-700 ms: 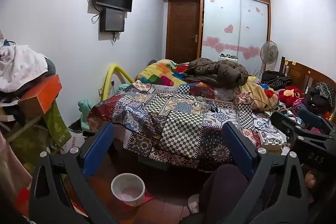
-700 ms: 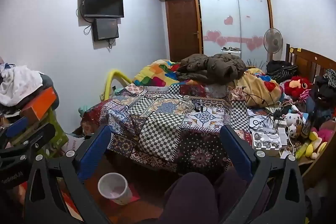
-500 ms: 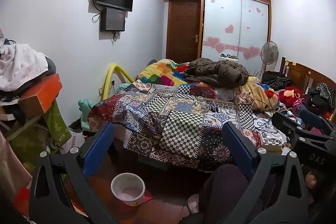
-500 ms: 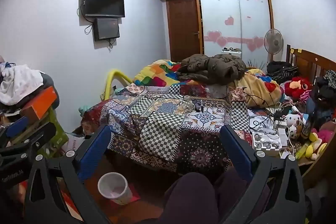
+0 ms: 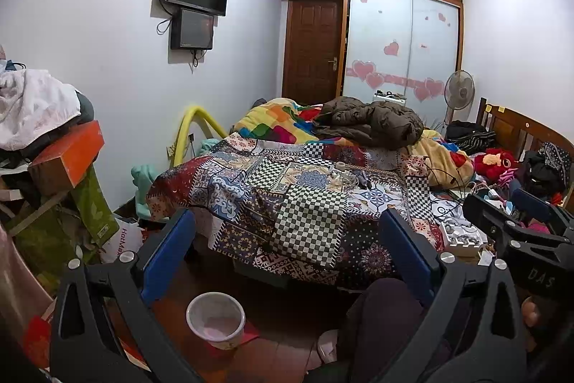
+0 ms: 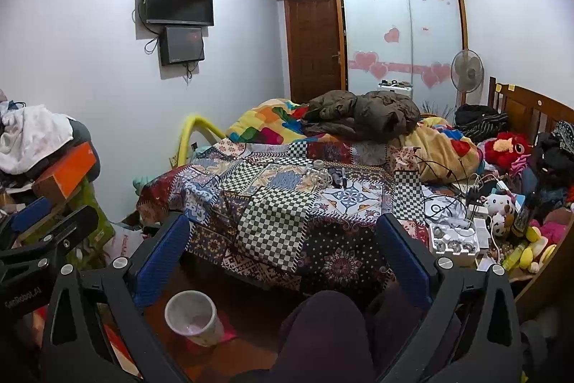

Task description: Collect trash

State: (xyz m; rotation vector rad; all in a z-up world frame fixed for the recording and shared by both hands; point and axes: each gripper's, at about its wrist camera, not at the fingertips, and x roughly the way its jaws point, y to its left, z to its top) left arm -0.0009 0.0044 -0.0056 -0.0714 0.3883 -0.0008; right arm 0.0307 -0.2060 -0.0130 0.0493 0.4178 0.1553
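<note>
A small white bin (image 5: 216, 319) (image 6: 193, 316) stands on the dark floor in front of the bed, on a red mat. On the patchwork bedspread (image 5: 301, 200) (image 6: 276, 203) lies a small heap of clear wrappers, a roll of tape and dark bits (image 5: 346, 176) (image 6: 324, 175). My left gripper (image 5: 287, 250) is open and empty, held above the floor and pointing at the bed. My right gripper (image 6: 283, 246) is open and empty too, beside it on the right. Each gripper shows at the edge of the other's view.
A pile of boxes, bags and clothes (image 5: 50, 164) crowds the left. Cables, toys and a white tray (image 6: 453, 239) clutter the bed's right side. The person's knee (image 6: 323, 332) is low in front. A wardrobe (image 5: 401, 52), door and fan stand behind.
</note>
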